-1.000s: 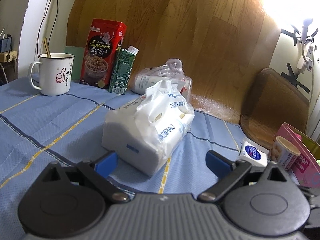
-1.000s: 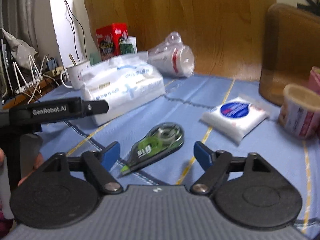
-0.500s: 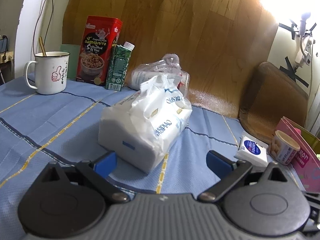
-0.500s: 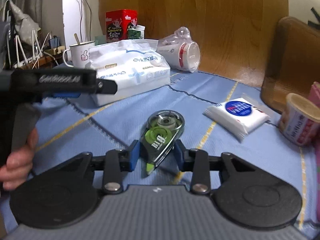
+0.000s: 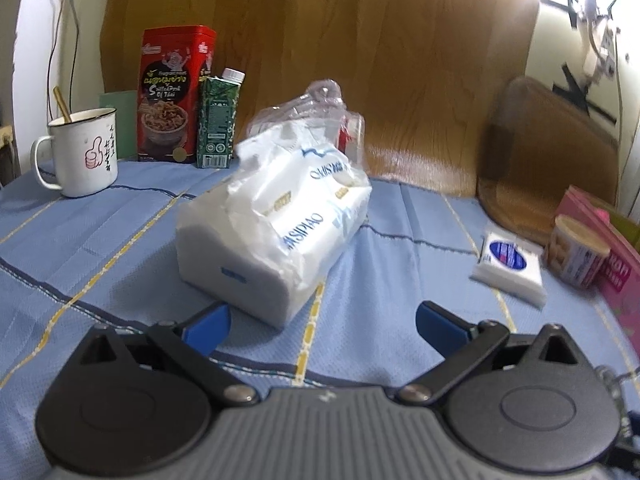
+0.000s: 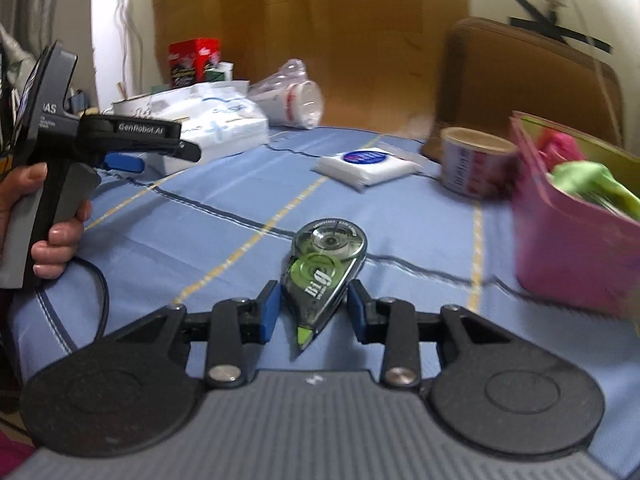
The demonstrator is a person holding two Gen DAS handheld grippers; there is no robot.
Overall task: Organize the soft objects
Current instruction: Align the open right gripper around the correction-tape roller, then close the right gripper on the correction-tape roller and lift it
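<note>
Right tool (image 6: pixel 313 312) grips correction tape (image 6: pixel 325 268); pink box (image 6: pixel 572 240) beside

You have two tissue packs in front of you: one large soft pack (image 5: pixel 276 236) and one small flat pack (image 5: pixel 510 266). There is one correction tape dispenser (image 6: pixel 324 276), one white mug (image 5: pixel 86 152) with one stick in it, one red tin (image 5: pixel 174 94), one green carton (image 5: pixel 218 118), one bagged stack of cups (image 6: pixel 294 98), one small round tub (image 6: pixel 474 162) and one pink box (image 6: pixel 572 220). You hold two claws, one left claw (image 5: pixel 320 322) and one right claw (image 6: pixel 314 312).
</note>
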